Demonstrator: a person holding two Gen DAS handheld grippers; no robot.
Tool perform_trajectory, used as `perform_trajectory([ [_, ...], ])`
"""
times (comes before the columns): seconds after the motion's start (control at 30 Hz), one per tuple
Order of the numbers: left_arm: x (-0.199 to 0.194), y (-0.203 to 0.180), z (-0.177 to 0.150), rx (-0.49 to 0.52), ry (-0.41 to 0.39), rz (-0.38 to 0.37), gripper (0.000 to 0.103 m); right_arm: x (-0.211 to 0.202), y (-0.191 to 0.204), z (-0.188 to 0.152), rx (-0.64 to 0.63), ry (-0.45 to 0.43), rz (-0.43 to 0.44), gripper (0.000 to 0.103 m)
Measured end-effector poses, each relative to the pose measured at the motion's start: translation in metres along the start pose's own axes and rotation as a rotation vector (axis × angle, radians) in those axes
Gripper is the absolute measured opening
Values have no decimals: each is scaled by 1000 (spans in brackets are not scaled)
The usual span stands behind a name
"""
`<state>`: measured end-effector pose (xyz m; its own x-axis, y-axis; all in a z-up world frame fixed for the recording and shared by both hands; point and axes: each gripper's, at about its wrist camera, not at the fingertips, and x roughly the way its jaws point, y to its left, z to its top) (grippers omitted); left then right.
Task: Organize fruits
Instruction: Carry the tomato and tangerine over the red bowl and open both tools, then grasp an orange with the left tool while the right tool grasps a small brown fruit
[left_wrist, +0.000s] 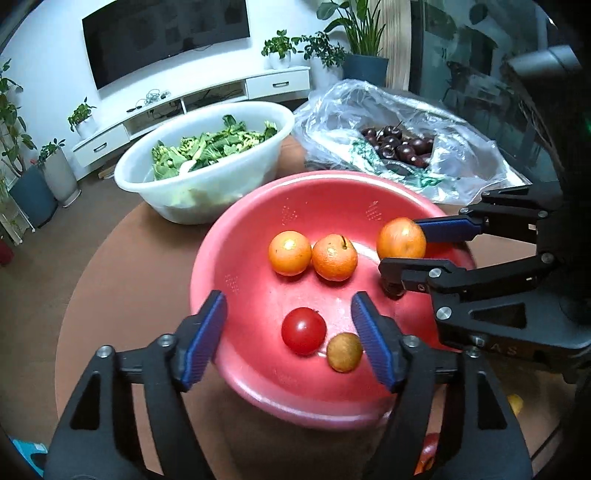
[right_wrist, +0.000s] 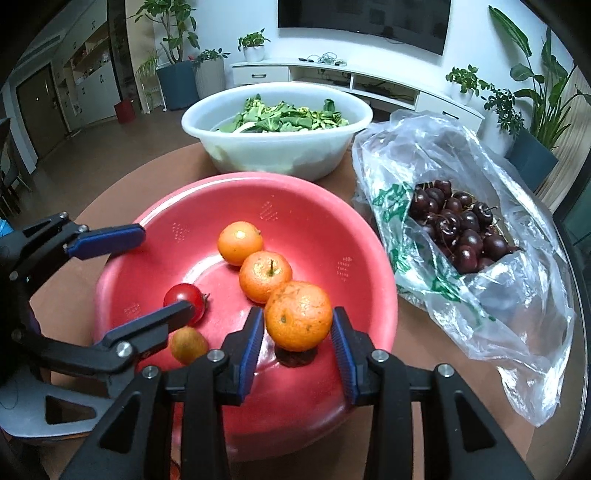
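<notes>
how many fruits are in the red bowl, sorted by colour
orange: 3
red: 1, a tomato
yellow-brown: 1, a small round fruit
total: 5 over the red bowl, counting the orange between the right claw's pads

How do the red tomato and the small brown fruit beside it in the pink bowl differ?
The tomato is glossy red and larger; the brown fruit is dull tan and smaller. The tomato shows a green calyx, the brown fruit none. Both are round, loose in the pink bowl, ungripped.
</notes>
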<state>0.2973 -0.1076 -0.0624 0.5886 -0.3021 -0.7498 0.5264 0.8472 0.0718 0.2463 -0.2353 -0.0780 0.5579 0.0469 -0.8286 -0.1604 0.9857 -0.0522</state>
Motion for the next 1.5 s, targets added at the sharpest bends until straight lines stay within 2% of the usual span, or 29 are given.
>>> perform_trajectory([
  [0.03,-5,2,-1,-9,-8,0,83,-5,-1,-2,7,-7,0,52],
  [0.1,-18,6,-5,-31,-28,-11,92,-15,-3,-5,23,-25,21,59],
  [0.17,-34,10,-10,-52,-45,-17,92,-24,-4,-7,39,-41,25,63],
  [0.27,-59,11,-22,-64,-70,-27,92,-42,-5,-16,64,-68,37,64],
  [0.43,-96,8,-55,-54,-96,-42,97,-78,2,-53,135,-108,91,69],
  [0.53,-108,4,-83,-47,-64,-88,97,-93,12,-84,155,-114,122,69],
  [0.7,-111,-19,-128,21,35,-124,97,-104,24,-131,212,-102,160,69],
  [0.87,-106,-41,-157,58,91,-168,97,-107,24,-148,255,-97,174,69],
  [0.97,-103,-48,-159,88,91,-174,96,-109,22,-149,259,-104,175,69],
  [1.0,-104,-48,-160,90,89,-182,95,-109,21,-151,262,-107,177,69],
  [1.07,-101,-49,-160,86,98,-200,85,-109,19,-152,272,-109,181,69],
  [1.13,-98,-50,-161,83,114,-212,71,-109,17,-155,283,-108,186,69],
  [1.23,-87,-50,-154,86,130,-222,59,-107,13,-158,295,-108,193,69],
  [1.5,-81,-51,-149,74,119,-268,49,-102,12,-161,301,-95,194,68],
])
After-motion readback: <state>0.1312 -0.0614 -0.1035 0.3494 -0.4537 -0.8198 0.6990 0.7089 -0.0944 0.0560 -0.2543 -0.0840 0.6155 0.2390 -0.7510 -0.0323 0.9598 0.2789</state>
